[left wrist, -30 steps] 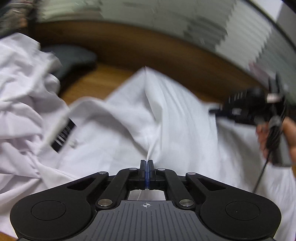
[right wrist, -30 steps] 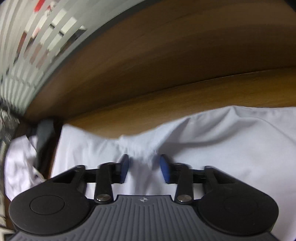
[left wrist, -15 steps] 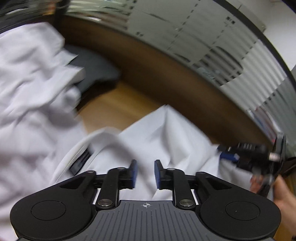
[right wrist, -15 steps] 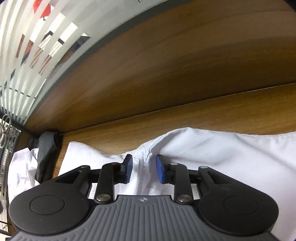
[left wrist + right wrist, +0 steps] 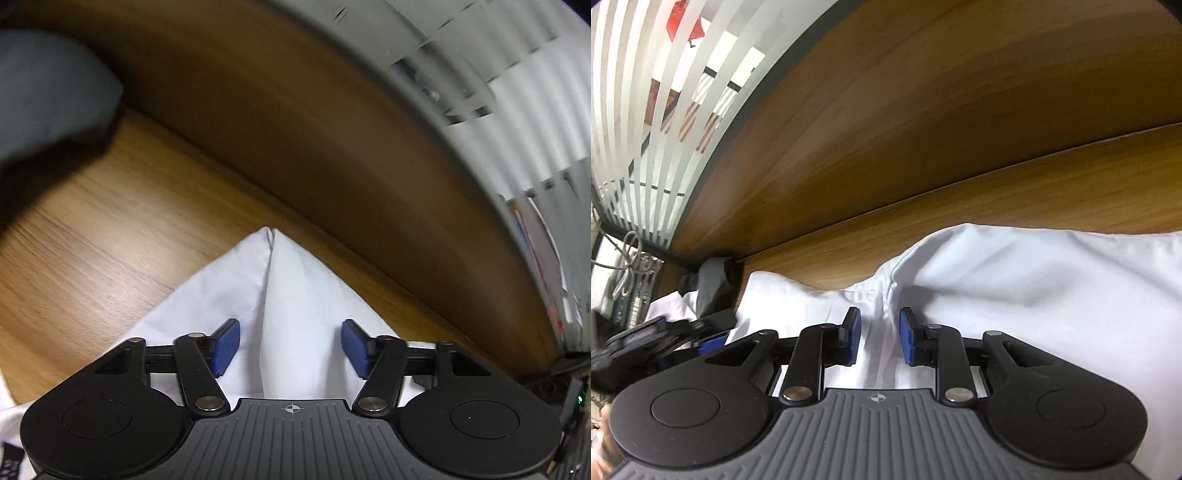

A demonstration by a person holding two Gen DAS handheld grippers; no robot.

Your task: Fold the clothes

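My left gripper stands open over a white shirt; my right gripper, just narrowing, straddles a fold unpinched. The shirt's black label is unreadable.

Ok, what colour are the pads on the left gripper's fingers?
Blue, on black fingers; clearest in the left wrist view, above the white garment.
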